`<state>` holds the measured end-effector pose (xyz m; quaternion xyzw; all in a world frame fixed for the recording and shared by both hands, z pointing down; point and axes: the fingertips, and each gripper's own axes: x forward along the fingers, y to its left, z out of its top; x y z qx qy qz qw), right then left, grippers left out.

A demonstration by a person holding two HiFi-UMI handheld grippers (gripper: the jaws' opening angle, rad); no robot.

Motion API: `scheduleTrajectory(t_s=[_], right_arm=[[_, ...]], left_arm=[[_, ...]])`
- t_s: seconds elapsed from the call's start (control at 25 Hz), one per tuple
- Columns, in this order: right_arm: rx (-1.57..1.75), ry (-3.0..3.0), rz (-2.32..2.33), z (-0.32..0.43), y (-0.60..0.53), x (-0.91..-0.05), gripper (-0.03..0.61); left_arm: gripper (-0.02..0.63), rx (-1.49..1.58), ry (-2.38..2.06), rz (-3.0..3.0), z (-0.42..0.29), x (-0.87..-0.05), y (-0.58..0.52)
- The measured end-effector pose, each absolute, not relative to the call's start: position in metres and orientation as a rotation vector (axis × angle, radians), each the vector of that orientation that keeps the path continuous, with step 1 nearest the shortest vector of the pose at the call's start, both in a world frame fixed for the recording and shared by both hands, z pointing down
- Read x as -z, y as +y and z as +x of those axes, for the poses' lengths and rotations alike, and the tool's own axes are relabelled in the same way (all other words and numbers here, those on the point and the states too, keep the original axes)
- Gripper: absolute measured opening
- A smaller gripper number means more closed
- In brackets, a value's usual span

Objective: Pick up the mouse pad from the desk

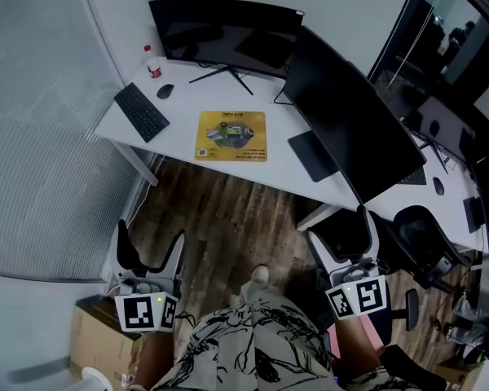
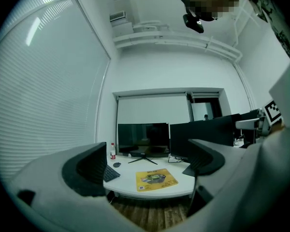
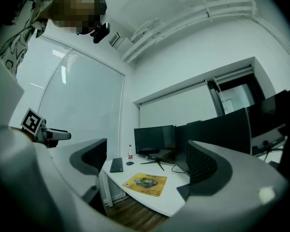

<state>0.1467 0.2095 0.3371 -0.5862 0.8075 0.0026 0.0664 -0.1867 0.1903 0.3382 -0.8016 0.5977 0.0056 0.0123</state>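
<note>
Even, cool indoor light, sharp head view, gripper views fisheye-warped with dark vignetted corners

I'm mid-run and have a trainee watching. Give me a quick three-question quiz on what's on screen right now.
1. True or false: the yellow mouse pad lies flat on the white desk, and neither gripper touches it.
2. In the head view, what lies on the desk to the left of the mouse pad? A. a black keyboard; B. an open book; C. a telephone.
3. Fill in the missing word: the jaws of the left gripper and the right gripper are both ____, with nothing held between them.

Key: 1 true; 2 A; 3 open.
</note>
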Motion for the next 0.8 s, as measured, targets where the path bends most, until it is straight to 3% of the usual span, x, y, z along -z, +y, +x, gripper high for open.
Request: scheduleTrajectory(t_s=[0.8], right_arm=[[0.022,2.477,-1.689,0.196,0.105,-0.342,0.515]], left_arm=[[0.517,0.03,1.929,-2.407,-0.136,-0.33,0.111]])
